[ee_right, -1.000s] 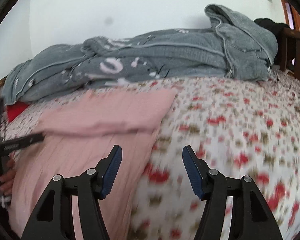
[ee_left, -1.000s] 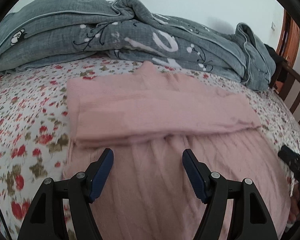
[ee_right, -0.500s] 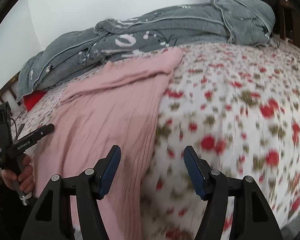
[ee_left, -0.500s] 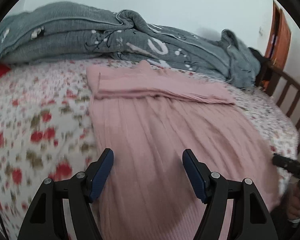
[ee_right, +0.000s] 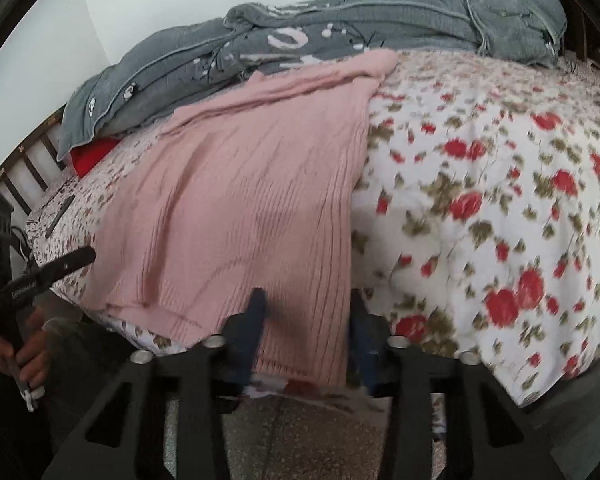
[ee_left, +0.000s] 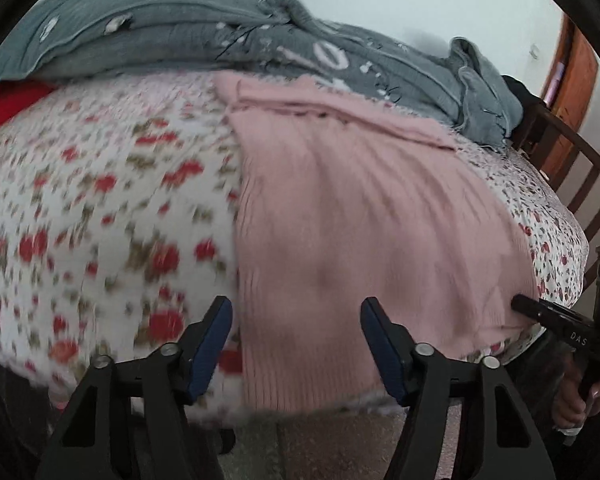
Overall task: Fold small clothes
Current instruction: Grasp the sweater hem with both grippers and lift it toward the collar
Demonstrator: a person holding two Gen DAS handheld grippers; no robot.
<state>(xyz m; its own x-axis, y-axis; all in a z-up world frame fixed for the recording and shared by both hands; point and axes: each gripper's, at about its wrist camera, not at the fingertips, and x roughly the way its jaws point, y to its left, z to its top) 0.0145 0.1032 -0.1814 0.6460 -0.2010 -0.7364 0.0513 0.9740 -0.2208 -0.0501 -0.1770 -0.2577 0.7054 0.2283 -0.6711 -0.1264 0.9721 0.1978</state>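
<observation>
With the pink sweater (ee_left: 364,216) flat on the bed (ee_left: 100,200), sleeves folded, both claws have just been closing at its near hem: left claw (ee_left: 296,344) and right claw (ee_right: 306,332) not yet clamped. Next: pinch corners, fold upward.

The pink ribbed knit garment (ee_left: 360,216) lies on a bedspread (ee_left: 100,208) that is white with red roses and olive-green leaves. Behind it, the quilt (ee_left: 228,36) is grey-blue with white markings and pale piping, and a plain red cloth (ee_left: 14,98) shows beneath its end. Both grippers are black with dark blue pads (ee_left: 210,344), the bed rail (ee_left: 580,176) dark brown.
</observation>
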